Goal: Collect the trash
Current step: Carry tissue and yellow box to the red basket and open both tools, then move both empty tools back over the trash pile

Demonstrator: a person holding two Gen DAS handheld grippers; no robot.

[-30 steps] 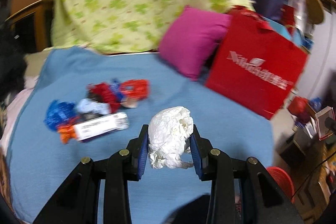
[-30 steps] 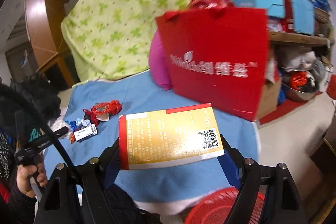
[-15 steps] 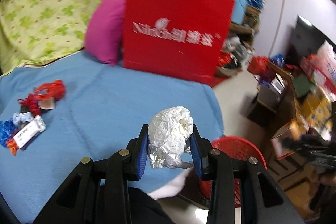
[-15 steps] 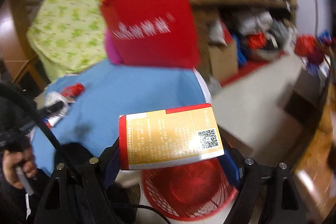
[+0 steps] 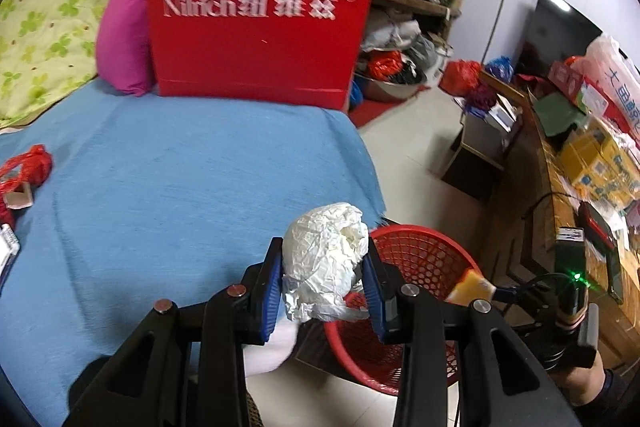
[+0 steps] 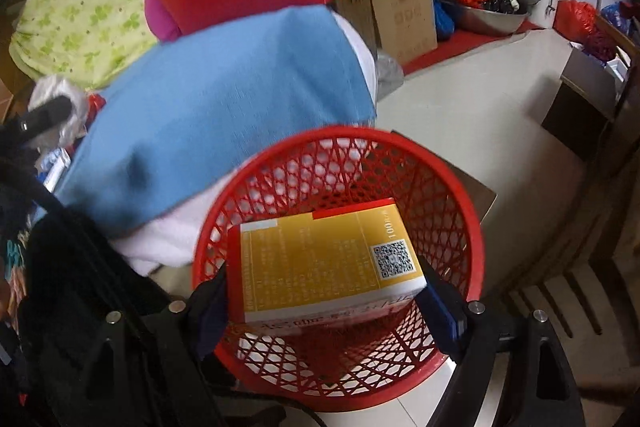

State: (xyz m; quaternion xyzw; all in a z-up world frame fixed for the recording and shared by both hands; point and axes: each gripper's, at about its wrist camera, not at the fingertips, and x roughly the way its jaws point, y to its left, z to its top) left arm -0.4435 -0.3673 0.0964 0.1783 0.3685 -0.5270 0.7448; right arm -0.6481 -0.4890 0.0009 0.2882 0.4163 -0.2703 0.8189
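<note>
Now, left gripper (image 5: pixel 325 289): one, its two blue pads clamped on one ball of crumpled white paper (image 5: pixel 325 267).
Paper ball position: between the pads at the bed's edge, just beside the red basket (image 5: pixel 424 255); roughly round, slightly taller than wide, no clear pointing direction.
Right gripper (image 6: pixel 326 293): one, closed on one yellow box (image 6: pixel 324 263), held by its two short ends.
Box axis: long side runs left to right across the jaws, printed face with the QR code up, red stripe on the far edge.
Box position: over the basket's (image 6: pixel 476 227) mouth, inside the ring of its rim as seen from above.
Baskets: one, red mesh, on the floor against the bed.
Bed cover (image 5: pixel 192 167): one, blue.
Leftover wrappers (image 5: pixel 24 175): a small red cluster at the cover's left edge; count unclear.
Red bag (image 5: pixel 260 3): one, upright, white lettering facing out.
Pink pillow (image 5: pixel 124 39): one, touching the bag's left side.
</note>
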